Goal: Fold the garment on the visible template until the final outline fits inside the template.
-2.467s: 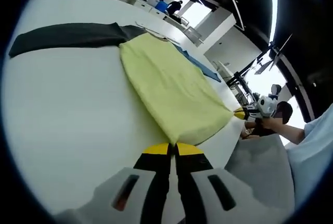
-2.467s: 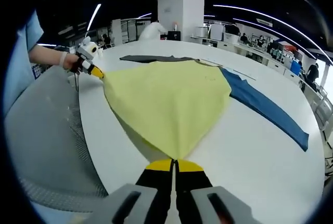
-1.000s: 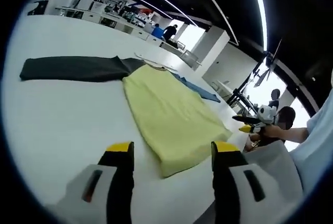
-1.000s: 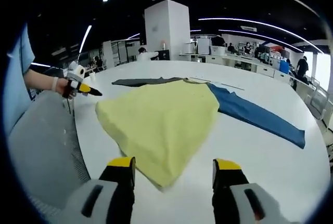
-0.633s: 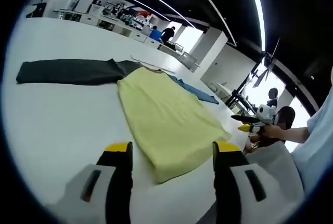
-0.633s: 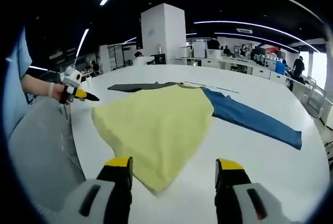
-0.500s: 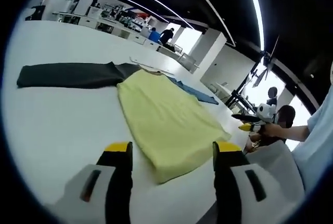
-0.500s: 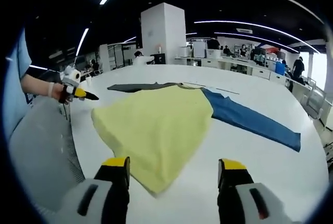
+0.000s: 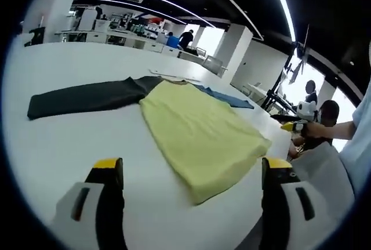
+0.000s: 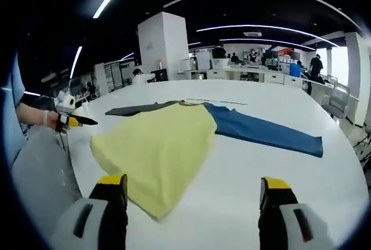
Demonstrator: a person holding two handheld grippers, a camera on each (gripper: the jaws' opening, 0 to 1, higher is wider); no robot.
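Both hand-held grippers [image 9: 188, 171] [image 10: 194, 189], clenched on the yellow garment [image 9: 200, 137] earlier, now gape above the white table [image 9: 64, 140].

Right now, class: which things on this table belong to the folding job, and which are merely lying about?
Belonging to the job:
- yellow folded garment
- left gripper, open
- right gripper, open

Lying about:
- dark grey cloth strip
- blue cloth strip
- white round table, which bears them all

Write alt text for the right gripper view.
A yellow garment lies folded on a white table, a blue sleeve and a dark sleeve sticking out. The right gripper hangs open above the near edge.
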